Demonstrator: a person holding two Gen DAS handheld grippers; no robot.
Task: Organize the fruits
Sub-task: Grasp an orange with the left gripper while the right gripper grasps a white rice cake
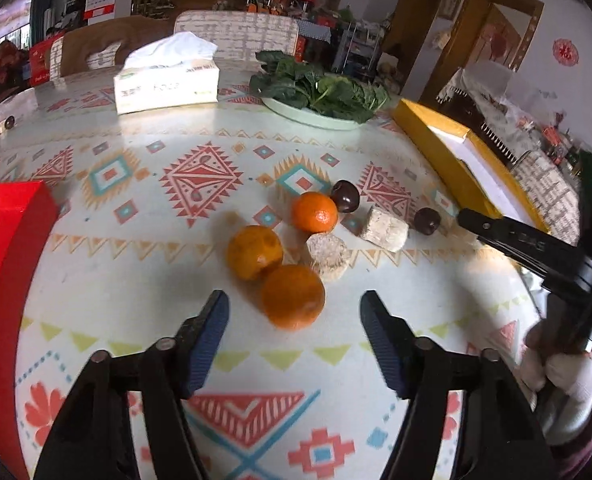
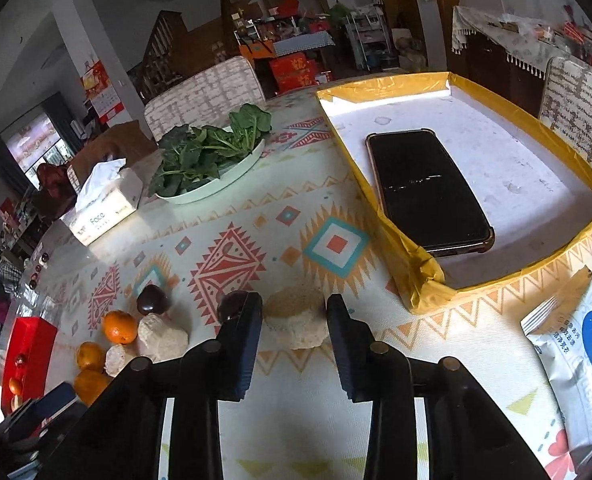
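Three oranges lie together on the patterned tablecloth; the nearest orange [image 1: 291, 296] sits just ahead of my left gripper [image 1: 294, 304], whose jaws stand open and apart from it. The other two oranges [image 1: 253, 252] [image 1: 315, 212] lie behind it. Beside them are two dark round fruits [image 1: 344, 196] [image 1: 427, 221] and two beige chunks [image 1: 328, 256] [image 1: 384, 228]. In the right wrist view my right gripper [image 2: 293, 312] is shut on a third beige chunk [image 2: 296, 328], which rests on the table. One dark fruit [image 2: 233, 306] peeks out behind its left finger.
A red box [image 1: 11, 240] stands at the left table edge. A yellow-walled box [image 2: 392, 216] on the right holds a black phone [image 2: 428, 192]. A tissue box [image 1: 165, 84] and a plate of greens [image 1: 320, 92] stand further back. A white and blue packet [image 2: 576, 348] lies near right.
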